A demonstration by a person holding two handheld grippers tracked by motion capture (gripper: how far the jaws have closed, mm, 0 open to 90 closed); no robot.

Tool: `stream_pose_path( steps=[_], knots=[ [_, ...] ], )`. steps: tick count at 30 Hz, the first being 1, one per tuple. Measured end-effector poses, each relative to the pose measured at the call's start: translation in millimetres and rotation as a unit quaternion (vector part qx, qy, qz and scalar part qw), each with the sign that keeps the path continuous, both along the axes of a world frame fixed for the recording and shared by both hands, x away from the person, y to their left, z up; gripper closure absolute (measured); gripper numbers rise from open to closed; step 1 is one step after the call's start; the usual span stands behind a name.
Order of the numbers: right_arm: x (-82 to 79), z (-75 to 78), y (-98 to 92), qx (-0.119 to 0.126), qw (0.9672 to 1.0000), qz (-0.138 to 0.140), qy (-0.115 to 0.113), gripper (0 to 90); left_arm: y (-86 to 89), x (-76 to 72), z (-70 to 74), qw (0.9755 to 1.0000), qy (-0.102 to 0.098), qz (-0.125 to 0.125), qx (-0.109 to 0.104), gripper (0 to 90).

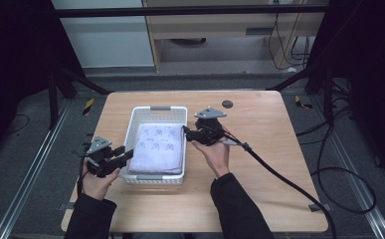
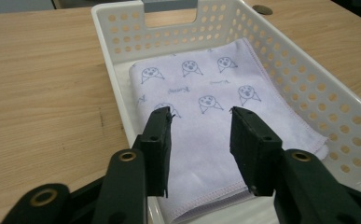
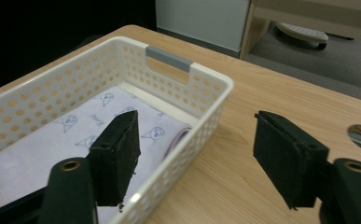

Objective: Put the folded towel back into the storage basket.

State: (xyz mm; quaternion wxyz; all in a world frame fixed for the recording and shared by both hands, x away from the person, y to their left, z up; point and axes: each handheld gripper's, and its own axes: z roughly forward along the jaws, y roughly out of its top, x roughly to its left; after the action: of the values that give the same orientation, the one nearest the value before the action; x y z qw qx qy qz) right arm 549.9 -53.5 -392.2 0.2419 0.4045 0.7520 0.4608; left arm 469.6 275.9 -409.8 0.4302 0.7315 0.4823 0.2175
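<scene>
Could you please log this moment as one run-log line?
left gripper: open, over towel | right gripper: open, straddling basket wall | towel: folded in basket

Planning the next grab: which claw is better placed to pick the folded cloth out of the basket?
Likely the left claw: open, right over the cloth. The right claw straddles the basket wall.

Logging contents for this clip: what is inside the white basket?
A folded pale lilac cloth printed with small animal faces lies flat in the white perforated basket, covering most of its floor. Whatever might lie beneath the cloth is hidden.
</scene>
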Motion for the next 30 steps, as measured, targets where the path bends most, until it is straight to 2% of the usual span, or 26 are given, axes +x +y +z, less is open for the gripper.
stream_pose_path(
  steps=[1, 4, 5, 6, 7, 8, 11, 15, 17, 18, 19, 20, 21, 22, 25, 26, 27, 28, 30],
  knots=[
    [-5.2, 3.2, -15.1, 0.007, 1.0, -0.002, -0.002, 27.8, 2.2, -1.3, 1.4, 1.0, -0.005, 0.002, -0.001, 53.1],
    [-15.1, 7.0, -37.7, 0.011, 0.9999, -0.008, -0.006, 24.1, 4.3, -2.0, 2.0, 0.9999, -0.01, 0.003, 0.001, 46.9],
    [-15.1, 7.0, -37.7, 0.011, 0.9999, -0.008, -0.006, 24.1, 5.6, -2.1, 2.1, 0.9999, -0.012, 0.003, 0.005, 46.9],
    [-22.3, 7.5, -52.5, 0.017, 0.9998, -0.01, -0.008, 22.1, 7.6, -2.2, 2.0, 0.9999, -0.013, 0.004, 0.006, 43.3],
    [-22.3, 7.5, -52.5, 0.017, 0.9998, -0.01, -0.008, 22.1, 7.6, -2.2, 2.0, 0.9999, -0.013, 0.004, 0.006, 42.1],
    [-29.3, 5.8, -67.4, 0.022, 0.9997, -0.01, -0.008, 20.6, 10.6, -2.2, 1.7, 0.9998, -0.013, 0.007, 0.011, 40.6],
    [-39.1, 0.8, -89.8, 0.027, 0.9995, -0.014, -0.004, 19.1, 15.3, -2.0, 1.3, 0.9997, -0.015, 0.011, 0.016, 37.4],
    [-50.8, -9.5, -118.8, 0.039, 0.9991, -0.016, 0.001, 18.0, 21.3, -1.1, -1.1, 0.9996, -0.013, 0.017, 0.018, 35.0],
    [-53.4, -12.6, -125.8, 0.041, 0.999, -0.018, 0.003, 17.8, 22.9, -0.7, -2.0, 0.9996, -0.011, 0.016, 0.022, 34.8],
    [-58.8, -20.1, -141.6, 0.043, 0.9988, -0.023, 0.006, 17.3, 25.9, 0.0, -4.1, 0.9995, -0.01, 0.016, 0.027, 33.2],
    [-58.8, -20.1, -141.6, 0.043, 0.9988, -0.023, 0.006, 17.3, 25.9, 0.0, -4.1, 0.9995, -0.01, 0.016, 0.027, 33.1],
    [-63.2, -26.6, -153.6, 0.048, 0.9985, -0.026, 0.007, 17.1, 29.2, 0.6, -5.6, 0.9994, -0.011, 0.02, 0.028, 32.8],
    [-63.2, -26.6, -153.6, 0.048, 0.9985, -0.026, 0.007, 17.1, 29.2, 0.6, -5.6, 0.9994, -0.011, 0.02, 0.028, 32.4],
    [-68.3, -35.7, -168.9, 0.053, 0.9981, -0.031, 0.01, 16.7, 32.9, 1.1, -6.6, 0.9993, -0.012, 0.024, 0.027, 32.2],
    [-72.3, -42.3, -180.3, 0.056, 0.9977, -0.037, 0.013, 16.4, 39.0, 1.2, -7.7, 0.9989, -0.013, 0.029, 0.033, 32.3],
    [-77.3, -49.7, -193.4, 0.058, 0.9974, -0.042, 0.012, 16.1, 44.3, 0.9, -9.8, 0.9987, -0.013, 0.036, 0.034, 32.4],
    [-77.3, -49.7, -193.4, 0.058, 0.9974, -0.042, 0.012, 16.1, 44.3, 0.9, -9.8, 0.9987, -0.013, 0.036, 0.034, 32.4],
    [-81.4, -56.1, -204.1, 0.059, 0.9971, -0.046, 0.009, 15.9, 50.7, -0.1, -13.0, 0.9983, -0.013, 0.04, 0.041, 32.6],
    [-83.1, -58.4, -207.7, 0.061, 0.997, -0.048, 0.008, 15.8, 53.9, -0.3, -15.3, 0.9981, -0.012, 0.043, 0.043, 32.7]
  ],
)
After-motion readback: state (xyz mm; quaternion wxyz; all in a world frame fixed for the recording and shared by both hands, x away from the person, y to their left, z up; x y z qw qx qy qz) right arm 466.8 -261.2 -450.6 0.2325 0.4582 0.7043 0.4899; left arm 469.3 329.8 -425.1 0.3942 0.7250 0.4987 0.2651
